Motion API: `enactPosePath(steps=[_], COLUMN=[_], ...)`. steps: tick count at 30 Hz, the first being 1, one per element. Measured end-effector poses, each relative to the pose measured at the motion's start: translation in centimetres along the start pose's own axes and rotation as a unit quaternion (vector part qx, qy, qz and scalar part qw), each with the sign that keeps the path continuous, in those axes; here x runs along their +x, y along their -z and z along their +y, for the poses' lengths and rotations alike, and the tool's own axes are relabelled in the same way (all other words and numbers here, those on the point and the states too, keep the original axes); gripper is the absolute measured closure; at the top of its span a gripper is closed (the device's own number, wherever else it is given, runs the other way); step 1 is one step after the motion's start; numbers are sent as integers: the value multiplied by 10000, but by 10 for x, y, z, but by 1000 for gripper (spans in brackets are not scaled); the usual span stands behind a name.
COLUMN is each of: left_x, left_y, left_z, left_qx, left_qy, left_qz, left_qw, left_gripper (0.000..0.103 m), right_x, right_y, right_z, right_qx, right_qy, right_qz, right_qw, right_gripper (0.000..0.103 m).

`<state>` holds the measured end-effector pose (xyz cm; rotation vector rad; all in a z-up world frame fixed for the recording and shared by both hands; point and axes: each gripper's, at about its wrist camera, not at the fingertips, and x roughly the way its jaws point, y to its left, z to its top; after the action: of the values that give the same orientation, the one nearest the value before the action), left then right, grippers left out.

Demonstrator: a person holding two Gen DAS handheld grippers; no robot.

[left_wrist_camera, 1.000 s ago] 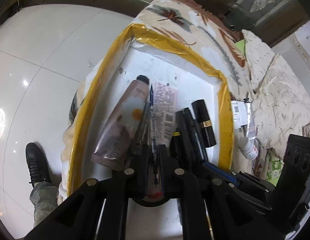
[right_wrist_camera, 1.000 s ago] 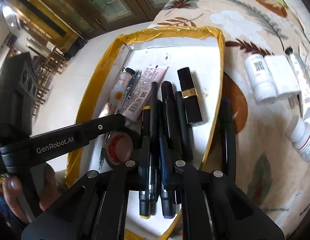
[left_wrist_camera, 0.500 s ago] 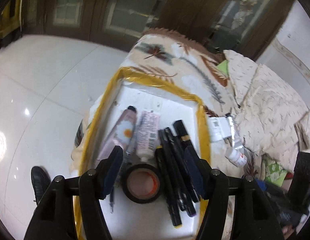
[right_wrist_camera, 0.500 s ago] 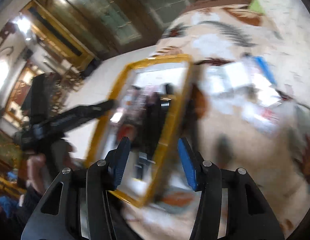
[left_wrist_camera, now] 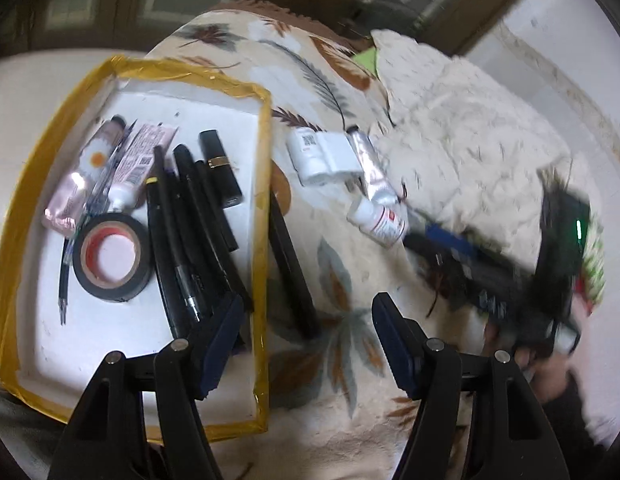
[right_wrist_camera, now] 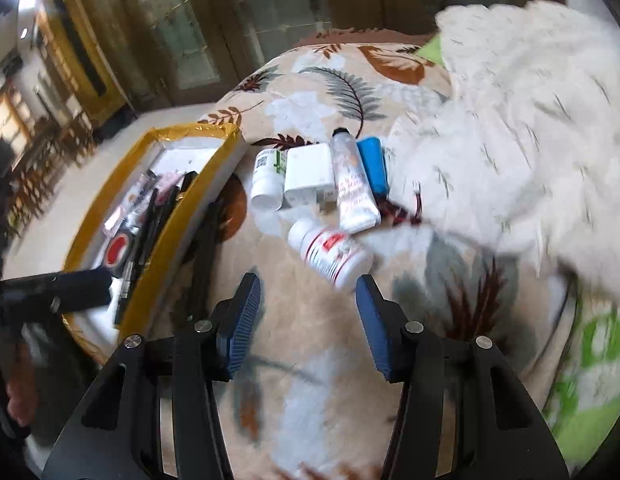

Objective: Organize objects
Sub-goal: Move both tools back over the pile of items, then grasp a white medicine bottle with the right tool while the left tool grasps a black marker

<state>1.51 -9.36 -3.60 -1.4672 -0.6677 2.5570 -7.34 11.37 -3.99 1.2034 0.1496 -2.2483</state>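
A white tray with a yellow taped rim [left_wrist_camera: 264, 200] [right_wrist_camera: 172, 236] holds a black tape roll [left_wrist_camera: 110, 256], black pens [left_wrist_camera: 186, 232], a lipstick [left_wrist_camera: 222, 168] and two tubes [left_wrist_camera: 90, 172]. A black pen [left_wrist_camera: 290, 256] lies on the bedspread just right of the tray. Farther right lie a white bottle [right_wrist_camera: 266, 178], a white box [right_wrist_camera: 310, 176], a tube [right_wrist_camera: 351, 184], a blue item [right_wrist_camera: 371, 164] and a red-labelled bottle [right_wrist_camera: 333, 252]. My left gripper [left_wrist_camera: 306, 340] is open and empty above the tray's right rim. My right gripper [right_wrist_camera: 306, 320] is open and empty, just short of the red-labelled bottle.
A leaf-patterned bedspread [right_wrist_camera: 310, 380] covers the surface. A crumpled cream blanket [right_wrist_camera: 529, 140] lies at the right. The tray sits at the bed's left edge above a white floor [left_wrist_camera: 14, 92]. Dark wooden cabinets [right_wrist_camera: 190, 20] stand behind.
Both grippers let go of pens in the tray, opened and pulled back. The left one swung right over the tray rim. The right one swung right toward the bottles.
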Motion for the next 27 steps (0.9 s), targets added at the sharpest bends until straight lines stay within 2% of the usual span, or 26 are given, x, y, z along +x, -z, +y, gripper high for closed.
enactPosePath(steps=[6,9,11,12,14,16,19,21,24,25,27], left_x=[7,8,8,8,10,12,21,33,53,61,72], left_y=[2,4,4,3,2,-2,-7,-9,-10,-10,-11], left_z=[-4,-5,-8,-9,-13,-25,-42,-49,-49,-48,-48], left_qx=[117,158,205,202,37,129,188,197,-65,-199,-169], left_qy=[-113,-105,-166,-172,-67,-39,-60,-212,-279,-210,-307], left_qz=[135,179,163,170,255,285,409,550,888,1047,1156], left_qw=[9998,9997,9995,9995,9996,9995,9990,9981,9956,9941,9927], left_gripper=[36,36,36,37,38,38,38,38,48,49,49], right_x=[27,47,54,55,50,44,33,28,20,18,16], right_y=[-25,-27,-24,-21,-15,-9,6,14,26,28,33], right_z=[-1,2,4,5,4,-1,-6,-8,-11,-14,-20], right_qx=[-413,-691,-773,-793,-711,-432,7,190,380,436,535], right_qy=[-24,40,138,175,190,50,-100,-197,-163,-226,-262], right_qz=[122,443,514,544,461,457,485,514,543,559,556], right_qw=[9991,9966,9956,9952,9962,9980,9988,9983,9977,9972,9967], right_gripper=[53,53,63,63,65,65,65,65,65,65,65])
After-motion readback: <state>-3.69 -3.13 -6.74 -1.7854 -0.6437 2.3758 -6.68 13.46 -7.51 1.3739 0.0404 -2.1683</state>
